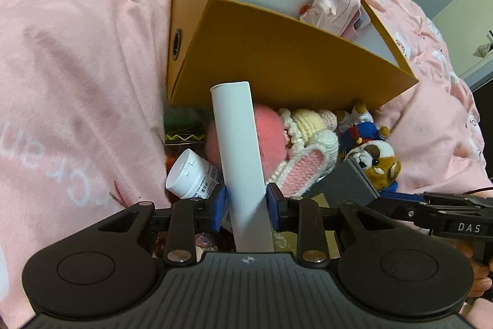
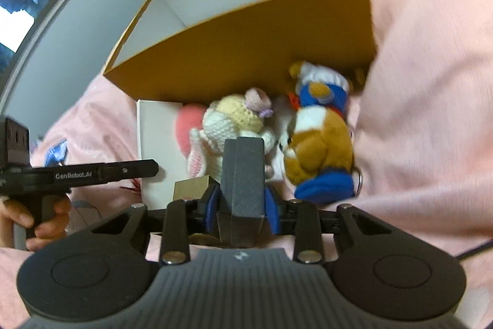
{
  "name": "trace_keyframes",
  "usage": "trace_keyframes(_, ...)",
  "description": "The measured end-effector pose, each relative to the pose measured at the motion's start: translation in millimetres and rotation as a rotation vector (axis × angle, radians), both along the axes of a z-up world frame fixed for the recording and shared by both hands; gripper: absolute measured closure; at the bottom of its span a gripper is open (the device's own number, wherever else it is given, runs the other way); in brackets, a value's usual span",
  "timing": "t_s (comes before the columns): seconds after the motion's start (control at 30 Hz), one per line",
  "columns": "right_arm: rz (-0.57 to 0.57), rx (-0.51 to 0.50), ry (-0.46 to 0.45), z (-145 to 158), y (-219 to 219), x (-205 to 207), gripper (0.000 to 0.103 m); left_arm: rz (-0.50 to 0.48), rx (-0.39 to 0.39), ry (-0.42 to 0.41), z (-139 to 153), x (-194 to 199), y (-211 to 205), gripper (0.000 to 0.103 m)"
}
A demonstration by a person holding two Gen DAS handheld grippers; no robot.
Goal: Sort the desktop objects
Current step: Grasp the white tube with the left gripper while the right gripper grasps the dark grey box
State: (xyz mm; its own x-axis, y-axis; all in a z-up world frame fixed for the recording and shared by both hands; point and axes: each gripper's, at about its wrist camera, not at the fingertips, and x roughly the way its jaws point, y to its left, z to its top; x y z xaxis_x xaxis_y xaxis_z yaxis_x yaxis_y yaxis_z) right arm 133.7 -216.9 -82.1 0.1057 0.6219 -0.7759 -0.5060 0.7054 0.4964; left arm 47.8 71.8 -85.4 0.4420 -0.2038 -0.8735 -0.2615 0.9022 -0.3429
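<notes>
My left gripper (image 1: 246, 202) is shut on a long white box (image 1: 238, 150) that points away toward a mustard-yellow open box (image 1: 277, 57). My right gripper (image 2: 242, 202) is shut on a dark grey box (image 2: 245, 174), held over a heap of soft toys; the same grey box (image 1: 348, 181) shows at the right of the left wrist view. The heap holds a crocheted cream and pink bunny (image 1: 305, 141), a brown and white plush dog (image 1: 380, 162) and a blue plush figure (image 2: 322, 91). A white pill bottle (image 1: 192, 174) lies left of the white box.
Pink bedding (image 1: 77, 67) surrounds the heap on all sides. The yellow box (image 2: 246, 48) holds a pink pouch (image 1: 336, 8) and stands just behind the toys. A hand (image 2: 37, 218) grips the other gripper's handle at the left of the right wrist view. A flat white box (image 2: 157, 144) lies under the toys.
</notes>
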Motion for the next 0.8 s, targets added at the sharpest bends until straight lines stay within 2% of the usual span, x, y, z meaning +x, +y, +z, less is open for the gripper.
trace_keyframes(0.1, 0.032, -0.034, 0.003, -3.6, 12.1, 6.9, 0.067, 0.003, -0.004, -0.001, -3.3, 4.3, 0.0, 0.07)
trace_keyframes(0.23, 0.058, -0.031, 0.057, -18.2, 28.9, 16.7, 0.066, 0.009, 0.001, 0.004, -7.5, 7.9, -1.7, 0.069)
trace_keyframes(0.37, 0.071, -0.047, 0.042, -17.2, 23.6, 15.0, 0.067, -0.003, 0.027, -0.002, -9.3, 8.3, -6.6, 0.069)
trace_keyframes(0.43, 0.065, -0.06, 0.036, -21.6, 35.4, 10.7, 0.068, -0.006, 0.035, -0.011, -8.6, 7.3, -8.2, 0.069)
trace_keyframes(0.57, 0.065, -0.082, -0.013, -15.8, 42.1, 0.4, 0.069, -0.001, 0.051, -0.041, 0.0, 1.1, -9.5, 0.071)
trace_keyframes(0.67, 0.072, -0.095, -0.114, 2.7, 39.1, -6.7, 0.069, -0.017, 0.101, -0.075, 12.9, -3.6, -14.0, 0.071)
trace_keyframes(0.8, 0.061, -0.091, -0.218, 32.1, 25.0, -7.6, 0.069, -0.035, 0.111, -0.115, 31.3, -7.0, -15.3, 0.071)
